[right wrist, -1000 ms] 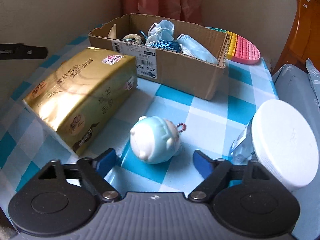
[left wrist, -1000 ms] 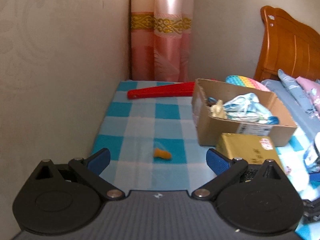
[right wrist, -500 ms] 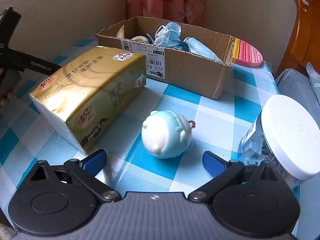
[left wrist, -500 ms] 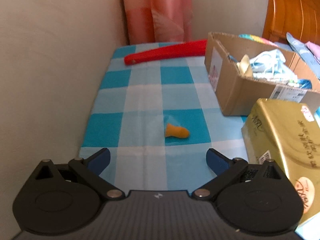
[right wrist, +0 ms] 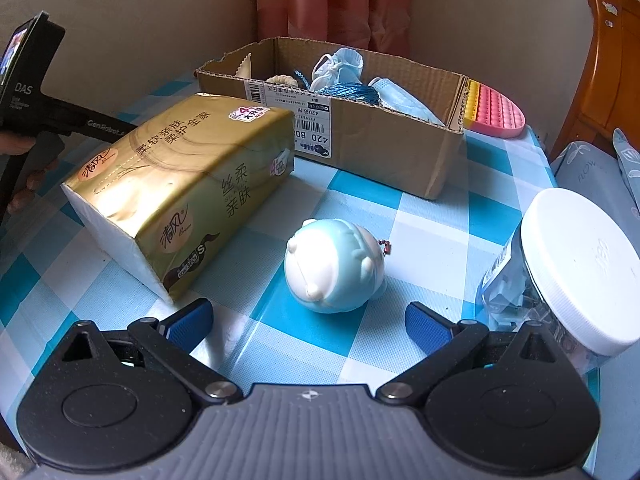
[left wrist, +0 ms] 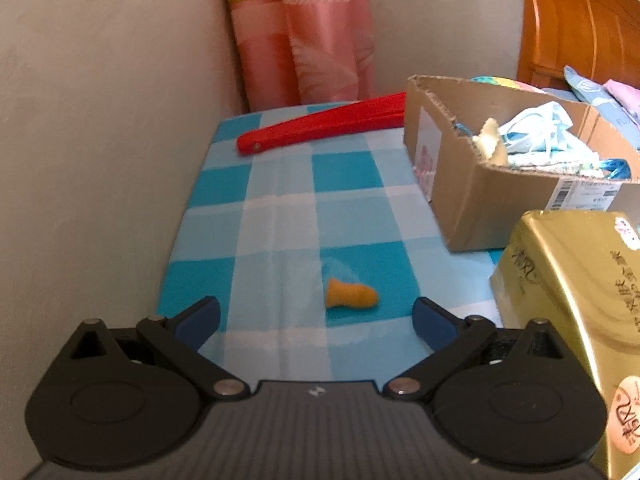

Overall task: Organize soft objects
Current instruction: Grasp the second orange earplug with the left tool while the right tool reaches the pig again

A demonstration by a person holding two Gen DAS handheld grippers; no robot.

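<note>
While the small orange foam earplug [left wrist: 351,298] lay on a dark blue square of the checked tablecloth [left wrist: 276,184], the left gripper [left wrist: 316,316] hung just short of it, jaws wide but closing, the plug lying just beyond the line of the pads, nothing pressed on it. Beside the plug to its right stood the gold-wrapped pack of tissues [left wrist: 572,300], and beyond that the open brown cardboard box [left wrist: 472,196], already holding crumpled pale blue face masks [left wrist: 540,136]. A long red plastic strip [left wrist: 320,128] lay across the far end of the cloth.

The right gripper [right wrist: 308,322] stood fully spread and empty, its pads either side of a round, pale blue and white squishy animal toy [right wrist: 334,266], clear of it. To the toy's right stood a clear jar with a white lid [right wrist: 576,268]; behind the box lay a rainbow bubble-pop pad [right wrist: 494,110].
</note>
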